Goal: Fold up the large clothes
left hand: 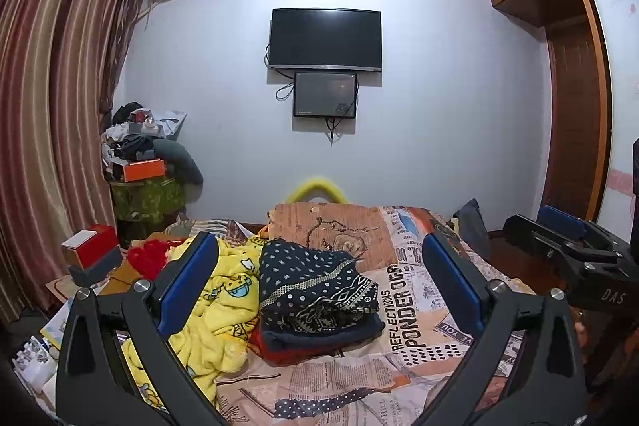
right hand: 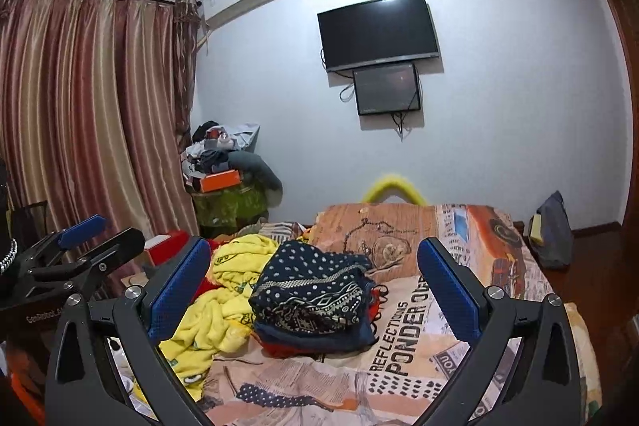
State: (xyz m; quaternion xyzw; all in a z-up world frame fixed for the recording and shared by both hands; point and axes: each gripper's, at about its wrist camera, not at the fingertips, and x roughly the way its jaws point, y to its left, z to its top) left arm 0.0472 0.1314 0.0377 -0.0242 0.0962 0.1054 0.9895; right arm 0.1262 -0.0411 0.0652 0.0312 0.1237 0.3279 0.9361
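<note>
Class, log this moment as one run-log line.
left gripper: open, empty | right gripper: open, empty | navy garment: folded on bed | yellow blanket: crumpled beside it

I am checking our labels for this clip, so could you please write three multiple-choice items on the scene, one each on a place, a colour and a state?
1. Where does the crumpled yellow blanket lie relative to the folded navy dotted garment?
A. on its left
B. on its right
C. on top of it

2. What colour are the pads on the fingers?
A. red
B. blue
C. green

3. How is the left hand-held gripper?
A. shut on the blanket
B. shut on nothing
C. open, holding nothing

Answers: 1 A, the blanket spreads left of the garment on the bed. 2 B, both pads show blue. 3 C, its fingers stand wide apart above the bed.
</note>
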